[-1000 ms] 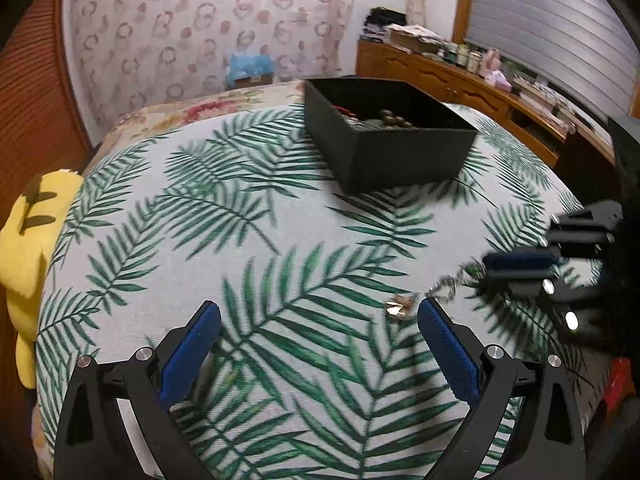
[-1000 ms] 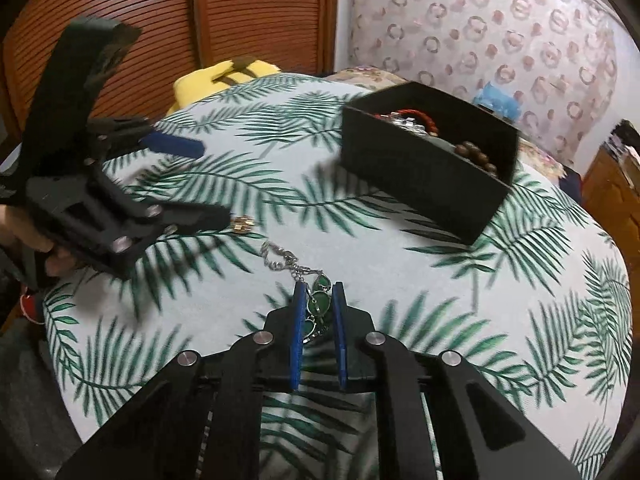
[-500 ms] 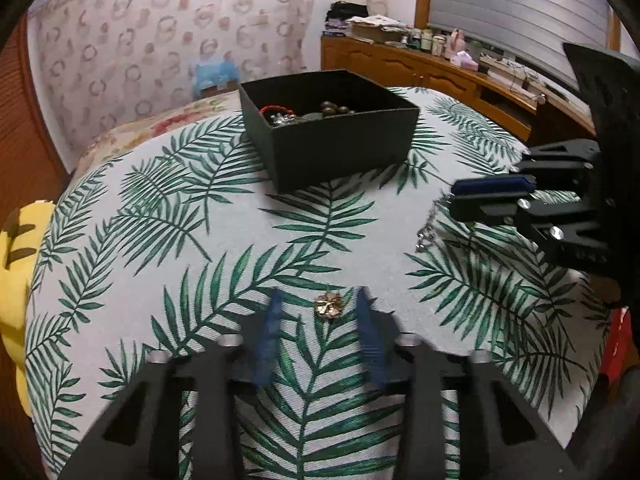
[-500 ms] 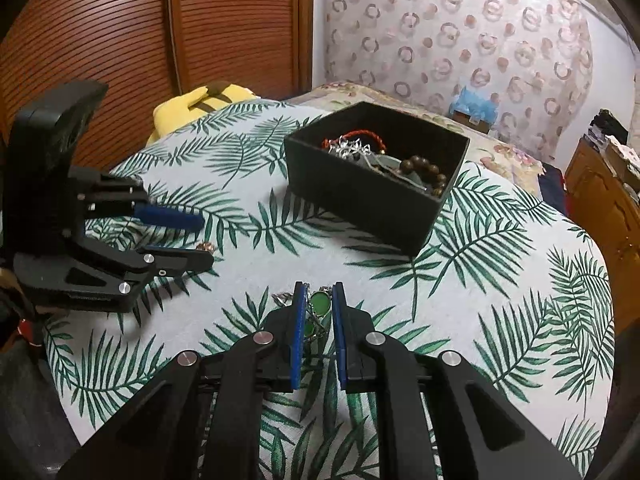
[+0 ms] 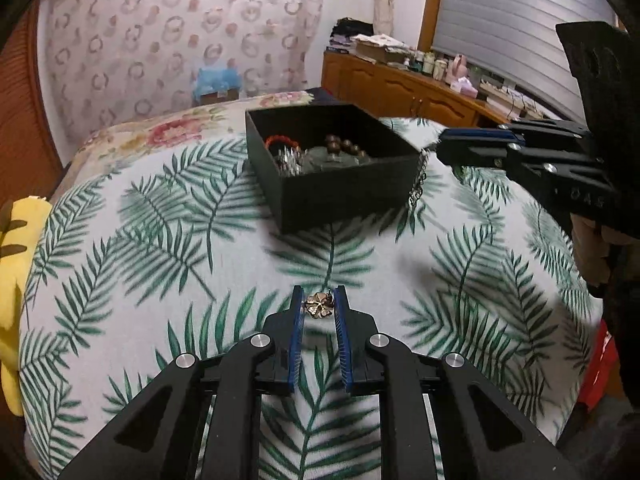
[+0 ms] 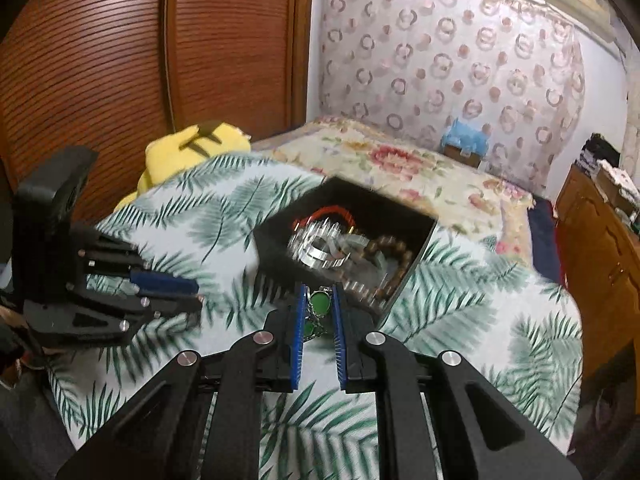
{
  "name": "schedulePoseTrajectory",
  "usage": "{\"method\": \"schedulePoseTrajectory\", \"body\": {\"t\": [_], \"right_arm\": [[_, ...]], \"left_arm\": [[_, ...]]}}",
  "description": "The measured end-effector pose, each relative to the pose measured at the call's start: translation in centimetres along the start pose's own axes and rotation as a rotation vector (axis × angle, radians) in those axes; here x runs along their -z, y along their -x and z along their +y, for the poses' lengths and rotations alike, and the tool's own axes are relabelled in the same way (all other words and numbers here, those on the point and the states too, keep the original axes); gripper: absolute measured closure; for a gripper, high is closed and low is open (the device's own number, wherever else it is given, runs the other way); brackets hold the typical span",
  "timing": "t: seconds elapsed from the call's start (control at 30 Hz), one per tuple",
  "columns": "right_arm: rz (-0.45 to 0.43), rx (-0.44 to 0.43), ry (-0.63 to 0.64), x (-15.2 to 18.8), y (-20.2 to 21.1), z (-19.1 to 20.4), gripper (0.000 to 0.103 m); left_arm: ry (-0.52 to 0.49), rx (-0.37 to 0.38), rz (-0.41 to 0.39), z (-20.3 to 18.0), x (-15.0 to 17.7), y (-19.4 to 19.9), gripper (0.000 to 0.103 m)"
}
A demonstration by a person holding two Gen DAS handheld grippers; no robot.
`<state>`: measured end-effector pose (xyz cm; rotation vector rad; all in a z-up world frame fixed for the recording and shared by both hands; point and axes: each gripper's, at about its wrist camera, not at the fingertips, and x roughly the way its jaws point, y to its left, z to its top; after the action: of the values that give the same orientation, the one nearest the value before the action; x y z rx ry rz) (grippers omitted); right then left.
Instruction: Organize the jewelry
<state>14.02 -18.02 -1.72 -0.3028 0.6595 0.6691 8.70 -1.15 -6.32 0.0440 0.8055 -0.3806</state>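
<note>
My left gripper (image 5: 318,300) is shut on a small gold flower earring (image 5: 318,306) and holds it just above the palm-leaf cloth (image 5: 160,264). My right gripper (image 6: 319,300) is shut on a green-stone necklace (image 6: 320,303) and holds it in the air at the near edge of the black jewelry box (image 6: 276,228). In the left wrist view the right gripper (image 5: 442,148) shows at the right, with the necklace's chain (image 5: 418,184) hanging beside the box (image 5: 344,196). The box holds a red bracelet (image 6: 332,212), brown beads (image 6: 394,254) and silver pieces (image 6: 320,246).
A yellow plush toy (image 6: 192,150) lies at the table's left edge, near a brown slatted wardrobe (image 6: 100,60). A floral bed (image 6: 400,168) lies behind the table. A wooden sideboard (image 5: 404,84) with clutter runs along the right.
My left gripper has closed on the gold earring and lifted it. My right gripper has carried the necklace up and forward to the box's edge.
</note>
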Motion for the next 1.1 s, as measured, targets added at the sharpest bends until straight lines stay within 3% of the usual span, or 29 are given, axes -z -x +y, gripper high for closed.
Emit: {"method": "schedulePoseTrajectory", "body": {"t": [0.3,0.47,0.53,0.57,0.87,0.93,0.97,1.07,1.1], "right_arm": [[-0.033,0.026,-0.017,-3.2,-1.5,-2.1,0.088],[-0.009,0.023,-0.053,-2.8,-3.4,-3.4,0.086],[-0.007,0.030,-0.071,-2.4,-3.6,-4.0,0.070],[-0.010,0.031,-0.080,-2.3,-3.6,-4.2,0.068],[-0.011,0.038,-0.119,-0.6,-2.9,-5.0,0.068],[-0.013,0.045,-0.128,-0.2,-2.6,-4.8,0.068],[-0.016,0.047,-0.131,-0.1,-2.4,-4.9,0.068],[-0.024,0.065,-0.147,0.3,-1.7,-4.9,0.068],[-0.030,0.073,-0.157,0.5,-1.4,-4.9,0.068]], "left_arm": [[-0.011,-0.003,-0.064,0.0,-4.5,-0.1,0.089],[-0.013,0.001,-0.086,-0.1,-6.4,-0.7,0.089],[-0.006,0.000,-0.087,0.3,-7.0,-1.2,0.089],[-0.005,-0.005,-0.087,0.4,-7.3,-1.4,0.089],[0.021,-0.034,-0.091,1.0,-9.0,-3.2,0.088],[0.025,-0.043,-0.093,0.9,-9.1,-3.2,0.076],[0.029,-0.048,-0.098,0.9,-9.0,-3.2,0.063],[0.029,-0.065,-0.102,0.7,-8.7,-2.8,0.052],[0.030,-0.075,-0.102,0.6,-8.6,-2.7,0.038]]}}
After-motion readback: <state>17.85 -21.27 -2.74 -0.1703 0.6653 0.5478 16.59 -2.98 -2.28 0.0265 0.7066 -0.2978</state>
